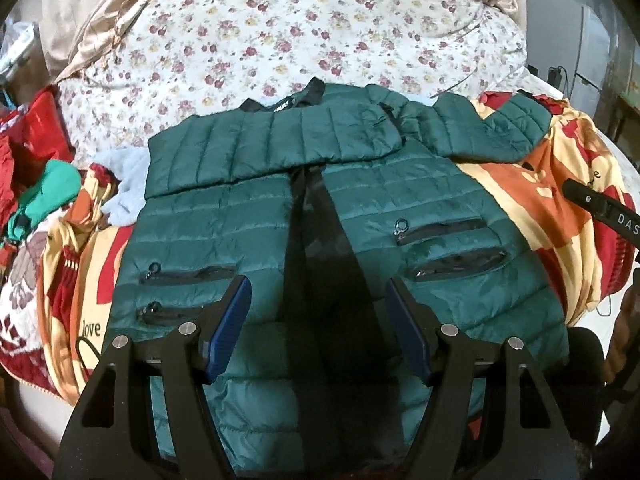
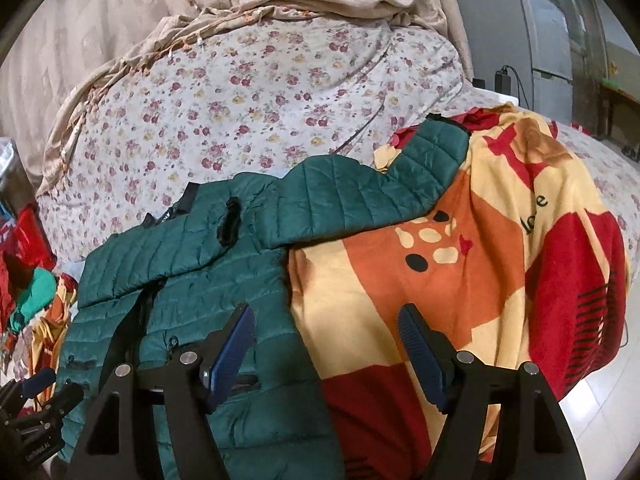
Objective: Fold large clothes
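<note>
A dark green quilted jacket [image 1: 248, 216] lies front up on the bed, its black zip band running down the middle. One sleeve [image 1: 260, 140] is folded across the chest. The other sleeve [image 1: 500, 128] stretches out to the right over a patterned blanket. My left gripper [image 1: 316, 284] hovers open above the jacket's lower middle, nothing between its blue pads. In the right wrist view the jacket [image 2: 192, 280] fills the lower left and the outstretched sleeve [image 2: 360, 188] runs up to the right. My right gripper [image 2: 326, 310] stands open over the jacket's right edge, holding nothing.
A floral quilt [image 1: 300, 20] is piled behind the jacket. The red, orange and cream blanket [image 2: 480, 260] drapes over the bed's right side. Red and green clothes [image 1: 48, 188] and a pale blue cloth [image 1: 128, 184] lie at the left. A grey cabinet [image 2: 520, 40] stands beyond.
</note>
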A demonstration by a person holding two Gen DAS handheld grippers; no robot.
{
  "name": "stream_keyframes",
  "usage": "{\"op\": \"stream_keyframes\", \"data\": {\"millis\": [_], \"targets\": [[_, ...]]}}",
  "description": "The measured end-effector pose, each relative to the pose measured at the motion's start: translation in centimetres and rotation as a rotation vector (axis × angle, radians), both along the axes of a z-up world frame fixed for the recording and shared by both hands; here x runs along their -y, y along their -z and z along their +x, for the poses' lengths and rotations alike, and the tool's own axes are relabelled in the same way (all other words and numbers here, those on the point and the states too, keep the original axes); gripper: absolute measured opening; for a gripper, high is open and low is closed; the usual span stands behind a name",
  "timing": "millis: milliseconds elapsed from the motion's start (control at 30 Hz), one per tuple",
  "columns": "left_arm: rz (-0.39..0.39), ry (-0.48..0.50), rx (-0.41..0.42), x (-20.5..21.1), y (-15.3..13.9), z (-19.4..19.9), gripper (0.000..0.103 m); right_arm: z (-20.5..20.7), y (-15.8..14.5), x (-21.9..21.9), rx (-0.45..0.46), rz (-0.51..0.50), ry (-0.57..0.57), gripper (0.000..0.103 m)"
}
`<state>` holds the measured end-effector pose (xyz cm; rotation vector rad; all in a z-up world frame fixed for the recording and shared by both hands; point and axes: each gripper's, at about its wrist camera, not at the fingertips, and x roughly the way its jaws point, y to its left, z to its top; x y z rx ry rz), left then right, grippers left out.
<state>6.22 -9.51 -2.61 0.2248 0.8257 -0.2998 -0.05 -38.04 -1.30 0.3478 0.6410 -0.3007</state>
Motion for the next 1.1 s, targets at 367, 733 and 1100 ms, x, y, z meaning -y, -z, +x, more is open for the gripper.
{"op": "stream_keyframes", "data": {"millis": [367, 733, 1100], "targets": [[-0.047, 0.004, -0.053, -1.0, 1.0, -0.1, 0.069, 0.9, 0.5, -1.6, -0.036, -0.022, -0.012, 0.072], [-0.072, -0.001, -0.018, -1.9, 0.2, 0.1, 0.069, 2.9, 1.4, -1.7, -0.093, -0.045, 0.005, 0.072], [-0.082, -0.072, -0.032, -4.0, 1.0, 1.7, 0.069, 6.0, 2.0, 1.9, -0.133, -0.048, 0.036, 0.072]]}}
